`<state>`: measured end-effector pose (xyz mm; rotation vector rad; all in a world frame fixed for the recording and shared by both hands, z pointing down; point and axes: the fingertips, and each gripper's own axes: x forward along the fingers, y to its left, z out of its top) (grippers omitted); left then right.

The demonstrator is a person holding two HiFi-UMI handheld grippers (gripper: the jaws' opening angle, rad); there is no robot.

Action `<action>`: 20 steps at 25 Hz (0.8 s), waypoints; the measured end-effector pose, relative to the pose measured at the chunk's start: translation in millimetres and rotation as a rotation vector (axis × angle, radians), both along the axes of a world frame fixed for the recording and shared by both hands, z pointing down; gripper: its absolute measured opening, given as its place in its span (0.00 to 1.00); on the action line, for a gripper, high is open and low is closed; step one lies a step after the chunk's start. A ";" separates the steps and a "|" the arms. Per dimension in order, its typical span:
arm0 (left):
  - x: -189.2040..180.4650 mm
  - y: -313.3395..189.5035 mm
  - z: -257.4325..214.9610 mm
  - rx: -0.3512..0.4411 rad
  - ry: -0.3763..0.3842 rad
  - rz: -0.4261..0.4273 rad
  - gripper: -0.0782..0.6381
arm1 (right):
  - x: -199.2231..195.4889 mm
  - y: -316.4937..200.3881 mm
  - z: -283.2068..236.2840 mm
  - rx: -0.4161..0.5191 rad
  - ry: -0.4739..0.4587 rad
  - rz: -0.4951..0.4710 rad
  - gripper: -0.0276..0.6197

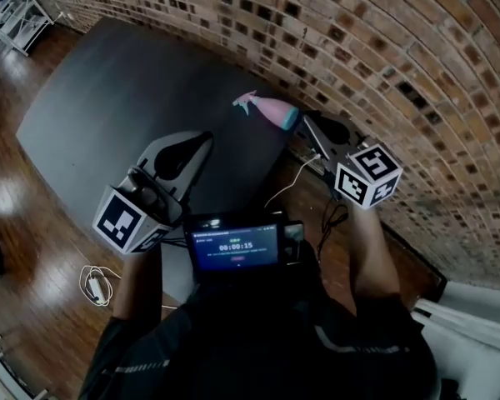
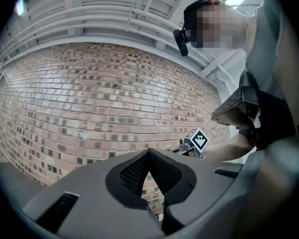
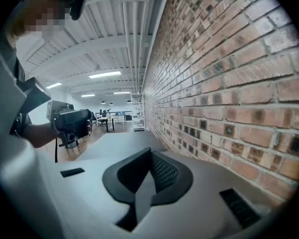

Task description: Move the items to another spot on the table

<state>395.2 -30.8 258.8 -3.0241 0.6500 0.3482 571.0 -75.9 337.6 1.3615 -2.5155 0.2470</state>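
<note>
Lying on its side near the dark table's (image 1: 108,98) edge by the brick wall (image 1: 417,65), the spray bottle (image 1: 271,112) is pink with a teal collar. Your left gripper (image 1: 205,139) and right gripper (image 1: 310,121) each show jaws pressed together — nothing between them.

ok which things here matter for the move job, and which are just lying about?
Job: pink spray bottle, dark table, left gripper, right gripper.
Lying about: white cable coiled on the floor, timer screen at the person's chest.
</note>
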 end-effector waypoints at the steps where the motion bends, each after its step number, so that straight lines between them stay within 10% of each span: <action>1: 1.6 0.8 -1.1 0.004 0.011 0.010 0.10 | 1.4 4.4 -2.3 0.003 0.007 0.009 0.04; 20: 68.6 13.4 -18.7 0.024 -0.010 -0.020 0.10 | 61.1 20.3 -27.6 0.052 0.002 -0.014 0.04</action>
